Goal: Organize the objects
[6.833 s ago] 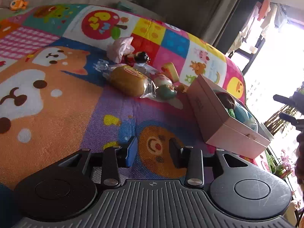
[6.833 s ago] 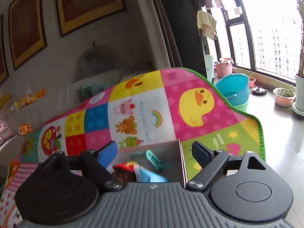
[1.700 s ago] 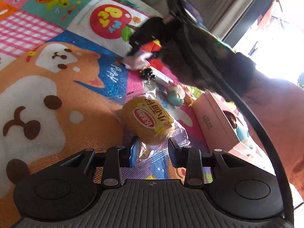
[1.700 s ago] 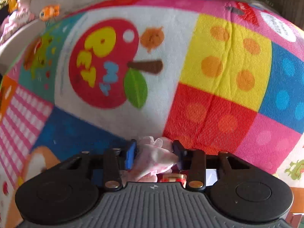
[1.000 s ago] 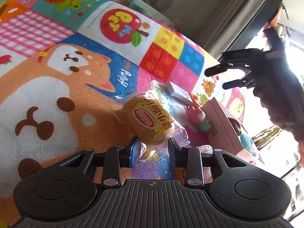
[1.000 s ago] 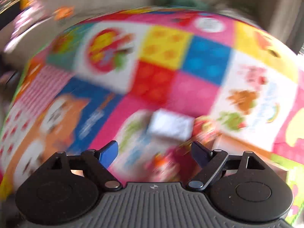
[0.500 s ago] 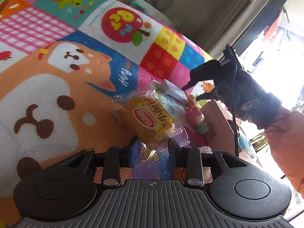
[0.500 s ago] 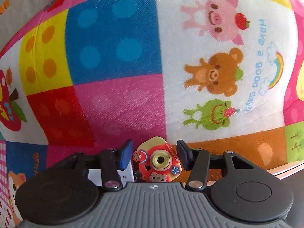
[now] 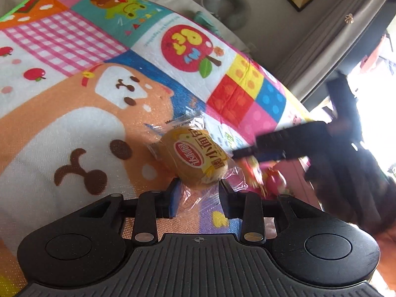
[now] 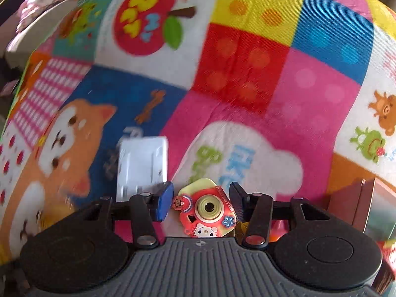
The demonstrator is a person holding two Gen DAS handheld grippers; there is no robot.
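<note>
The left claw [image 9: 199, 194] is clamped on the clear wrapper of a packaged bun [image 9: 196, 158], which sits just above the fingers at the centre of the left wrist frame, over the colourful cartoon play mat [image 9: 74, 113]. The right claw [image 10: 199, 204] is closed on a small red toy camera [image 10: 206, 211], low in the centre of the right wrist frame. A white card-like packet [image 10: 142, 164], blurred, lies on the mat just left of it. A pink box [image 9: 300, 183] shows at right in the left wrist frame, partly hidden behind the dark right gripper.
</note>
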